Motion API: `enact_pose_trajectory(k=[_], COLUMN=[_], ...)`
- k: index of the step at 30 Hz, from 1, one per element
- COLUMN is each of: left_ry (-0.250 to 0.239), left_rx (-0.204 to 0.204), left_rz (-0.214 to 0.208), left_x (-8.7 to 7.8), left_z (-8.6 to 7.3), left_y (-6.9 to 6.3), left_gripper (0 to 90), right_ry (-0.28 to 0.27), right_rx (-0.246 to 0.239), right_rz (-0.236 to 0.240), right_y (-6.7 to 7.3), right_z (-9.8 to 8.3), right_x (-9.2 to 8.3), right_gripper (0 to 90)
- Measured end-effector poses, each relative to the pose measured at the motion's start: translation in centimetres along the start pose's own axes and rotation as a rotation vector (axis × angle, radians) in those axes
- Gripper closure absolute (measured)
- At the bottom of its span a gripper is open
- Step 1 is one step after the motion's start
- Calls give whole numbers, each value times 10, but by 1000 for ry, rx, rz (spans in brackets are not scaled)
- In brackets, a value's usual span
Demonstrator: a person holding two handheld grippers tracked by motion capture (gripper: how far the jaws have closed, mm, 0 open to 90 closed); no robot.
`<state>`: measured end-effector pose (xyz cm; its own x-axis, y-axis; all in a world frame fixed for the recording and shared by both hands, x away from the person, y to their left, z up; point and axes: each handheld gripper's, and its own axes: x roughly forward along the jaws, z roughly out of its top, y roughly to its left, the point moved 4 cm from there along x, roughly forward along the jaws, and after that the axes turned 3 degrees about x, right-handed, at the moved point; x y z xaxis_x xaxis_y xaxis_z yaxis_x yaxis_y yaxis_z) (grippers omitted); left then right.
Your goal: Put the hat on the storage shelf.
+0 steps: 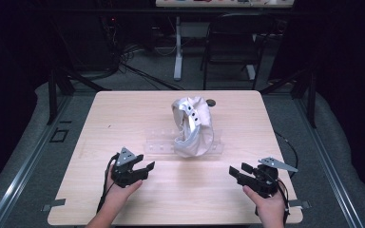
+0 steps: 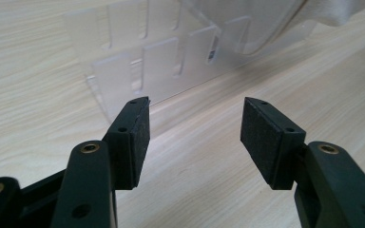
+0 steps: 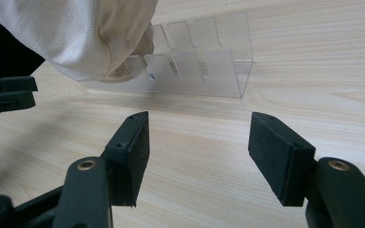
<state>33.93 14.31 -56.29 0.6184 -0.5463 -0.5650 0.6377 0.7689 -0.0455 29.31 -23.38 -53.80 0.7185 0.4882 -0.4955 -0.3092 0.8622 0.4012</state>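
Nearest to me, my left hand-held gripper (image 1: pixel 140 167) rests low over the pale wooden table (image 1: pixel 123 109), its jaws spread apart with nothing between them. My right hand-held gripper (image 1: pixel 240 172) sits near the table's right front edge, jaws also wide and empty. Farther out, at the table's middle, I see a clear plastic rack (image 2: pixel 147 66) with slotted dividers. A white cap (image 1: pixel 192 126) sits propped on that rack, covering its middle. Both grippers are well apart from the cap.

A dark chair (image 1: pixel 233 42) stands beyond the table (image 1: pixel 123 109).
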Motion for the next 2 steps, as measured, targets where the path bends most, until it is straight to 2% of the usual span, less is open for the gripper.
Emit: enact_pose_trajectory(k=[2], left_ry=[-7], left_rx=[14], left_rz=[-12], left_x=[6], left_z=[2], left_y=[-7], left_gripper=[430], right_ry=[-17], right_rx=[-7], right_rz=[-5], right_y=[-4], right_z=[-3], right_x=[-3], right_gripper=[392])
